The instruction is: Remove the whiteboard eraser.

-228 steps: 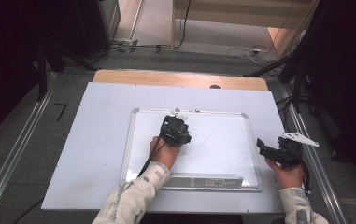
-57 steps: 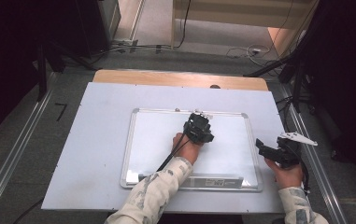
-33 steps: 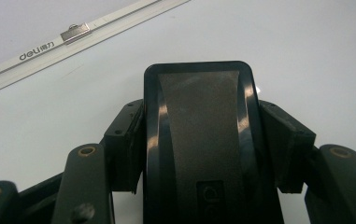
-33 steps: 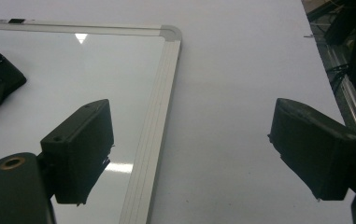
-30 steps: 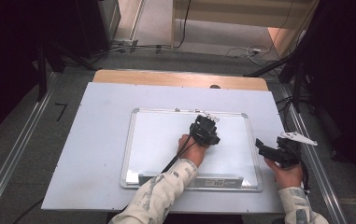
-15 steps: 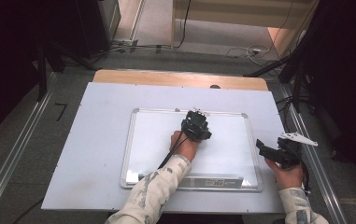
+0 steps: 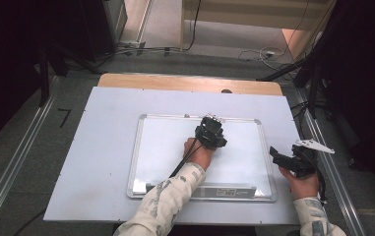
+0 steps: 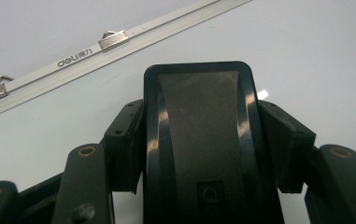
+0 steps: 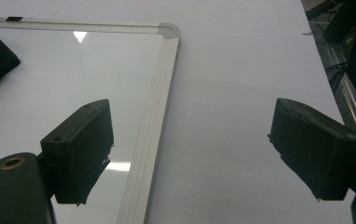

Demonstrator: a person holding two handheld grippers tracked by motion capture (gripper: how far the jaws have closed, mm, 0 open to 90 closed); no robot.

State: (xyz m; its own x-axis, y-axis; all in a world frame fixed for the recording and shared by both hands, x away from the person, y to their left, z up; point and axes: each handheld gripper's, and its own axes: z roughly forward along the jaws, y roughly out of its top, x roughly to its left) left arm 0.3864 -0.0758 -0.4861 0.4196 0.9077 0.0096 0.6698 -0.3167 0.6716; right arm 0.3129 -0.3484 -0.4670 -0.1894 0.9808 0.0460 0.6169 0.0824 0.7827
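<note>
Fingers (image 8: 288,140) of the left gripper (image 8: 199,154) pinch a black whiteboard eraser (image 8: 199,140) from both sides, each pad pressed flat against a side of its glossy body; the grey felt-like panel of the eraser faces the left gripper view. Beneath the eraser lies the white surface of a whiteboard (image 8: 306,51), whose aluminium frame (image 8: 133,39) — fitted with small metal hanging clips — runs diagonally just beyond the eraser.

Fingers (image 9: 80,149) of the right gripper (image 9: 199,154) stand spread wide with nothing between them. They hover above the pale tabletop (image 9: 241,60), one finger over the rounded far right corner region of the whiteboard frame (image 9: 159,98), the other over bare tabletop.

In the high view, the right gripper (image 7: 293,160) sits nearest, just off the right edge of the whiteboard (image 7: 165,147), held by a hand (image 7: 300,184) in a patterned sleeve. Farther in, the left gripper (image 7: 210,132) rests over the upper middle of the board, close to its far frame edge, so the eraser is on the board there — hidden under the gripper in this view. The whiteboard lies flat at the centre of the tabletop (image 7: 101,132), with a wooden strip (image 7: 185,82) at the tabletop's far edge and grey floor (image 7: 224,54) with cables beyond.
</note>
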